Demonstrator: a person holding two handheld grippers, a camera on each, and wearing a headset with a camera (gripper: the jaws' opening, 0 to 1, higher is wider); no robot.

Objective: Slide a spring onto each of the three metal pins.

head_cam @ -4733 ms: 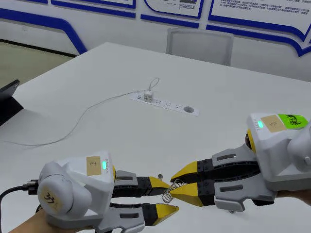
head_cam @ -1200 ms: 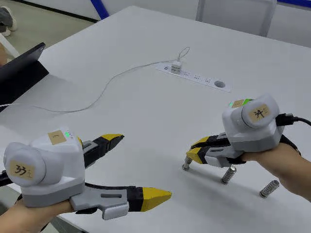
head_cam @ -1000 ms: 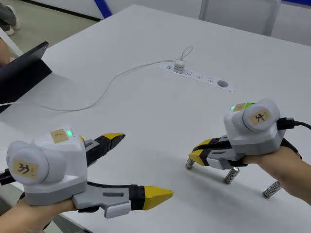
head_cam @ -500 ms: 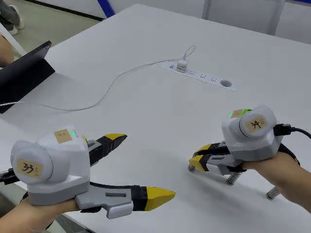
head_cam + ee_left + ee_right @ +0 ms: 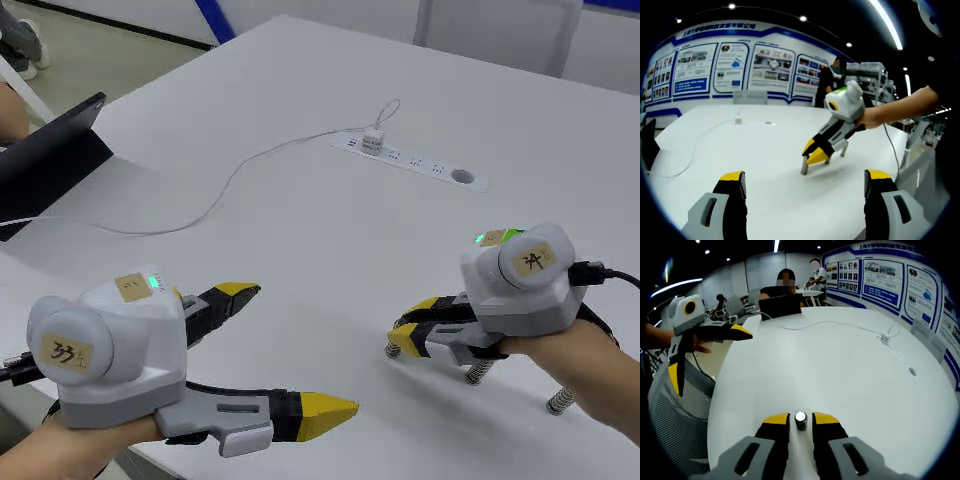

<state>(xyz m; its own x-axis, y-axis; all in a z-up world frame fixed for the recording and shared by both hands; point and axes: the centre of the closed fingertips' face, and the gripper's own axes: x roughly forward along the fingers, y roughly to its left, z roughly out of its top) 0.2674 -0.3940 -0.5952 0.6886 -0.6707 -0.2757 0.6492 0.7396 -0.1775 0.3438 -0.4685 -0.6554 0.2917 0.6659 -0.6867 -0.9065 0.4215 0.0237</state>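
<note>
Three short metal pins stand on the white table (image 5: 330, 230), each with a spring around it. My right gripper (image 5: 402, 338) is shut on the top of the leftmost pin (image 5: 392, 350), whose round head (image 5: 800, 420) sits between the yellow tips. The second pin (image 5: 478, 372) and the third pin (image 5: 559, 400) stand under and behind my right hand. At the near left edge my left gripper (image 5: 295, 348) is open wide and holds nothing. In the left gripper view the right gripper (image 5: 814, 151) leans down onto the pin (image 5: 803, 168).
A white power strip (image 5: 410, 163) with a plugged charger and a long cable (image 5: 230, 180) lies mid-table. A dark tablet (image 5: 45, 160) stands at the left edge. Behind the far edge is a chair (image 5: 490, 30). People sit beyond the table (image 5: 782, 287).
Earlier both grippers met tip to tip over a spring. They have since parted: the left is open and empty, the right has stayed on the leftmost pin for the last second.
</note>
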